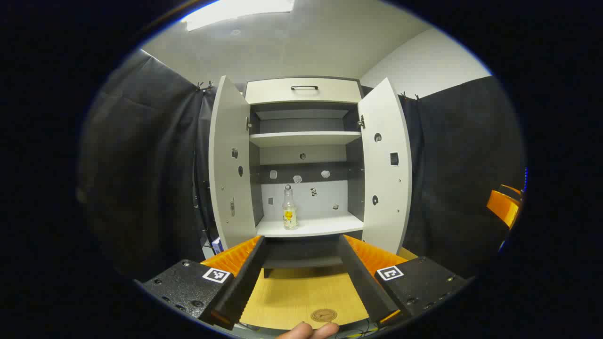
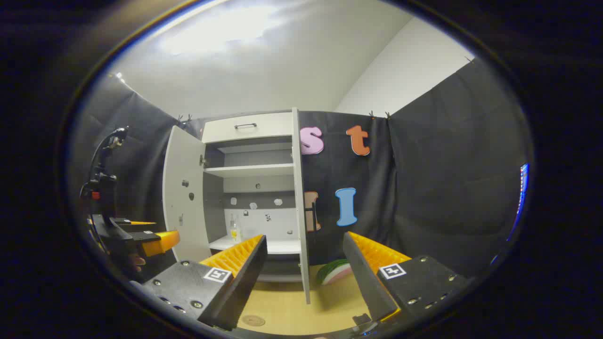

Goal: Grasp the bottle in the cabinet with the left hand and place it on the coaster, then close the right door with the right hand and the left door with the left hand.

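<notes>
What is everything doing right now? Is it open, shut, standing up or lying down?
Left door: open.
Right door: open.
Drawer: shut.
Bottle: upright on the bottom shelf, capped.
Coaster: flat on the table, nothing on it.
Left gripper: open, holding nothing.
Right gripper: open, holding nothing.
Watermelon slice: lying on the table.

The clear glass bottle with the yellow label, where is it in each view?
Left gripper view: the clear glass bottle with a yellow label stands just left of centre on the cabinet's lower white shelf.
Right gripper view: bottle left of centre, on that shelf's left end.
Shared landmark: round brown coaster on the wooden table.
</notes>
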`<state>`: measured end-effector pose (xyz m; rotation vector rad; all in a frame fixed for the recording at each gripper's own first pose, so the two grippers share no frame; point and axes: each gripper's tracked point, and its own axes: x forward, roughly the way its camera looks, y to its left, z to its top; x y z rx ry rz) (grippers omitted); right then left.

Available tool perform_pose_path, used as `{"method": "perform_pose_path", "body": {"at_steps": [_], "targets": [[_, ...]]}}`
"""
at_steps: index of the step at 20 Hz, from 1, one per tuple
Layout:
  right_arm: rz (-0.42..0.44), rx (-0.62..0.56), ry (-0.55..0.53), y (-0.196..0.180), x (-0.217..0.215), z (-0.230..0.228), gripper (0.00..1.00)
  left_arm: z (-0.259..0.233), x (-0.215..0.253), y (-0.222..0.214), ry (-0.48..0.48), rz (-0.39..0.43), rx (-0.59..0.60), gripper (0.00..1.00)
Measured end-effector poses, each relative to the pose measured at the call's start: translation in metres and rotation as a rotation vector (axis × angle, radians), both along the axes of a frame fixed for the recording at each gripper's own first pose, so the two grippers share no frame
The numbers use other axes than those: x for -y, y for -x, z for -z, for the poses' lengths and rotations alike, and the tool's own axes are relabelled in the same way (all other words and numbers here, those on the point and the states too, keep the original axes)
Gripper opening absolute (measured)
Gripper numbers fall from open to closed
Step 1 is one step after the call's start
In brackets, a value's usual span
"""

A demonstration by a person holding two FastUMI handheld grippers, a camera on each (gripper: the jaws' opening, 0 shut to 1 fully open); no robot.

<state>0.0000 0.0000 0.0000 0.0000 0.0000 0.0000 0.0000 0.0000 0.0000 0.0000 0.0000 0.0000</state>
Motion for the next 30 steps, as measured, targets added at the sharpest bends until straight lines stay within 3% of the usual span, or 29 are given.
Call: {"method": "perform_pose_path", "body": {"at_steps": [1,3,4,5,7,8,9,14,15,16,19,20,21,25,30], "targets": [[-0.011,0.002,-0.003,0.001,-0.002,-0.001,0.98,-0.003,0.001,0.003,0.009,0.003,0.007,0.97],[-0.03,0.003,-0.001,0.0,-0.006,-0.001,0.98,-0.006,0.003,0.003,0.019,0.008,0.016,0.97],[-0.032,0.004,0.002,-0.001,-0.006,0.0,0.93,-0.005,0.003,0.003,0.017,0.009,0.015,0.97],[-0.031,0.009,0.004,-0.002,-0.006,-0.002,0.98,-0.005,0.003,0.002,0.012,0.013,0.013,0.97],[-0.027,0.016,-0.005,-0.007,-0.007,-0.005,0.98,-0.007,0.002,-0.002,0.003,0.018,0.017,0.97],[-0.023,0.016,-0.009,-0.01,-0.006,-0.005,0.93,-0.007,0.001,-0.007,0.004,0.019,0.02,0.97],[-0.016,0.016,-0.013,-0.014,-0.005,-0.005,0.98,-0.005,0.002,-0.01,0.008,0.028,0.014,0.97],[-0.018,0.03,0.011,-0.03,-0.016,-0.005,0.98,0.0,0.004,-0.039,0.027,0.061,0.014,0.97],[-0.02,0.027,0.015,-0.035,-0.019,-0.004,0.93,0.001,0.002,-0.048,0.024,0.062,0.01,0.97],[-0.021,0.023,0.015,-0.04,-0.022,-0.002,0.98,0.001,-0.001,-0.058,0.027,0.063,0.011,0.97],[-0.002,0.018,0.016,-0.057,-0.026,0.004,0.98,0.015,-0.005,-0.093,0.035,0.069,-0.016,0.97],[0.003,0.018,0.019,-0.063,-0.028,0.006,0.93,0.022,-0.009,-0.106,0.027,0.067,-0.026,0.97],[0.003,0.02,0.02,-0.069,-0.031,0.007,0.98,0.029,-0.013,-0.12,0.011,0.065,-0.033,0.97],[-0.013,0.021,0.012,-0.094,-0.048,0.014,0.98,0.056,-0.036,-0.184,-0.037,0.041,-0.038,0.97],[-0.023,0.042,-0.029,-0.117,-0.062,0.014,0.98,0.088,-0.058,-0.287,0.027,0.025,-0.074,0.97]]}}
